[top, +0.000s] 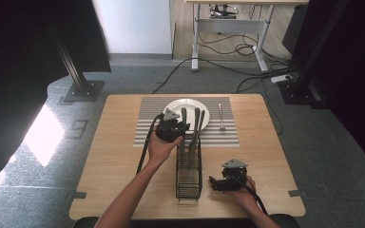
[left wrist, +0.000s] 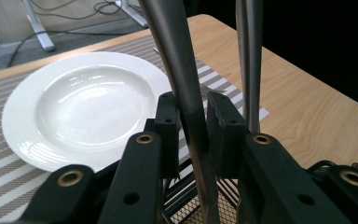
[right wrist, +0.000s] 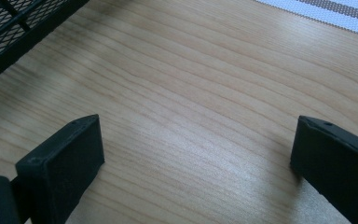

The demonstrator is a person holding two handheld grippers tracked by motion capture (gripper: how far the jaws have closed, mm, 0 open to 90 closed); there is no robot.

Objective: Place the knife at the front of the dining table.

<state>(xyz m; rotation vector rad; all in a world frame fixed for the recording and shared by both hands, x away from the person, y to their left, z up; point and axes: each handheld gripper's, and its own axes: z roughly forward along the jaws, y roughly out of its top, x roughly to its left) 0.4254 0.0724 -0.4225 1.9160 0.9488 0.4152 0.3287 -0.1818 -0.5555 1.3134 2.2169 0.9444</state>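
1. Left gripper [top: 177, 124], in the high view, reaches over the far end of one black mesh caddy [top: 188, 183]. Two steel handles [top: 197, 124] rise from the caddy beside it. One white plate [top: 175, 105] lies just beyond it on one striped placemat [top: 145, 135], and one fork [top: 222, 117] rests farther to the right. Right gripper [top: 212, 183] sits near the caddy's near end.
2. In the left gripper view, the jaws press on one steel handle [left wrist: 186, 88]; a second handle [left wrist: 250, 70] stands just right of them, untouched. The plate [left wrist: 42, 140] lies ahead, left.
3. In the right gripper view, the jaws stand wide apart over bare table [right wrist: 205, 93], holding nothing; the caddy [right wrist: 9, 28] lies ahead to their left.
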